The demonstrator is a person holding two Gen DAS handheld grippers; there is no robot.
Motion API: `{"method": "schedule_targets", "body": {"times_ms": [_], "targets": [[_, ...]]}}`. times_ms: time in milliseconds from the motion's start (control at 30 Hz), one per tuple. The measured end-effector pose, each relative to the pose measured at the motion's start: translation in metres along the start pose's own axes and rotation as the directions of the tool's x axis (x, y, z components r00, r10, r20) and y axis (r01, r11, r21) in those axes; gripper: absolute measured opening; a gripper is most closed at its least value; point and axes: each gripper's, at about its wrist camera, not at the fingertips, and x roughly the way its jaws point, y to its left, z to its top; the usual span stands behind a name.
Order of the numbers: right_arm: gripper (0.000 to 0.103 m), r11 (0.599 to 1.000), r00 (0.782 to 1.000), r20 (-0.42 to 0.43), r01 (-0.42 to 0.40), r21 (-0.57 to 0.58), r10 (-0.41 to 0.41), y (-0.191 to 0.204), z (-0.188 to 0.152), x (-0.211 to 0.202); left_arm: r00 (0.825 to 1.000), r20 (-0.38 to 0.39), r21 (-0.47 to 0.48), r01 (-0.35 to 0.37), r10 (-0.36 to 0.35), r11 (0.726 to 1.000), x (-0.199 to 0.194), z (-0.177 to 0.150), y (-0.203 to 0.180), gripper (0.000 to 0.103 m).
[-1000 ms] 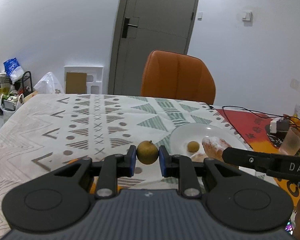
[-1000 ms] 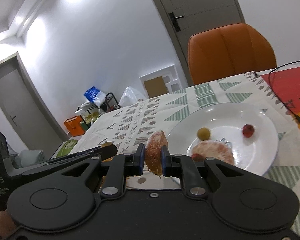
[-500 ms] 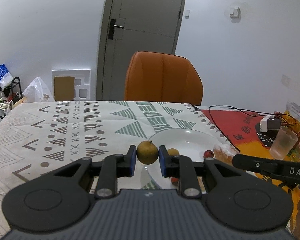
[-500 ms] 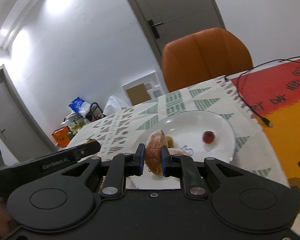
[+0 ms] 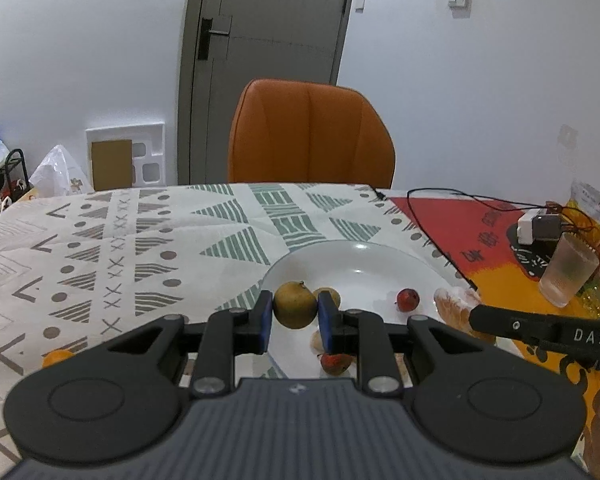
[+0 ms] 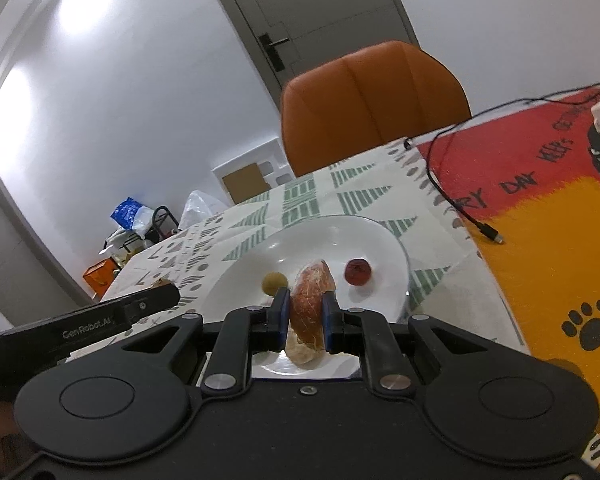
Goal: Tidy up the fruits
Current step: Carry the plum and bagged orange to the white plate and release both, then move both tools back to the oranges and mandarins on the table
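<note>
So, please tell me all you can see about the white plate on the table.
The white plate is round, shallow and glossy, like glazed ceramic, with lamp reflections on it. It lies flat on the patterned tablecloth, near the orange chair. On it lie a small yellow-green fruit, a small red fruit and a peeled citrus piece. The near rim is hidden behind both grippers, so whether they touch it cannot be told.

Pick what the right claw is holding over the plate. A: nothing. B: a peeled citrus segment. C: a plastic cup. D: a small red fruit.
B: the right claw is shut on a peeled citrus segment above the white plate.
</note>
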Motion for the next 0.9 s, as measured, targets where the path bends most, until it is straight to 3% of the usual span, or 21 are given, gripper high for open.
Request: {"method": "schedule_targets", "body": {"times_ms": [567,633,833,900], "targets": [[0.017,0.998,0.998,-0.021,0.062,0.008,-0.062,-0.015,0.01,0.018,0.997,-0.076,-0.01,0.01,-0.011,1.0,0.039,0.002,-0.002,0.023],[0.023,0.998,0.997,-0.038,0.065,0.005,-0.065,-0.016,0.01,0.022,0.997,-0.074,-0.007,-0.002,0.001,1.0,0.04,0.002,-0.001,0.027],[0.024,0.998,0.998,-0.042,0.055,0.001,-0.055,-0.013,0.017,0.023,0.996,-0.085,-0.016,-0.02,0.019,1.0,0.036,0.006,0.009,0.037],[0.033,0.999,0.998,-0.041,0.045,0.0,-0.045,-0.011,0.019,0.022,0.996,-0.078,-0.02,-0.031,0.03,0.999,0.032,0.008,0.014,0.046]]}}
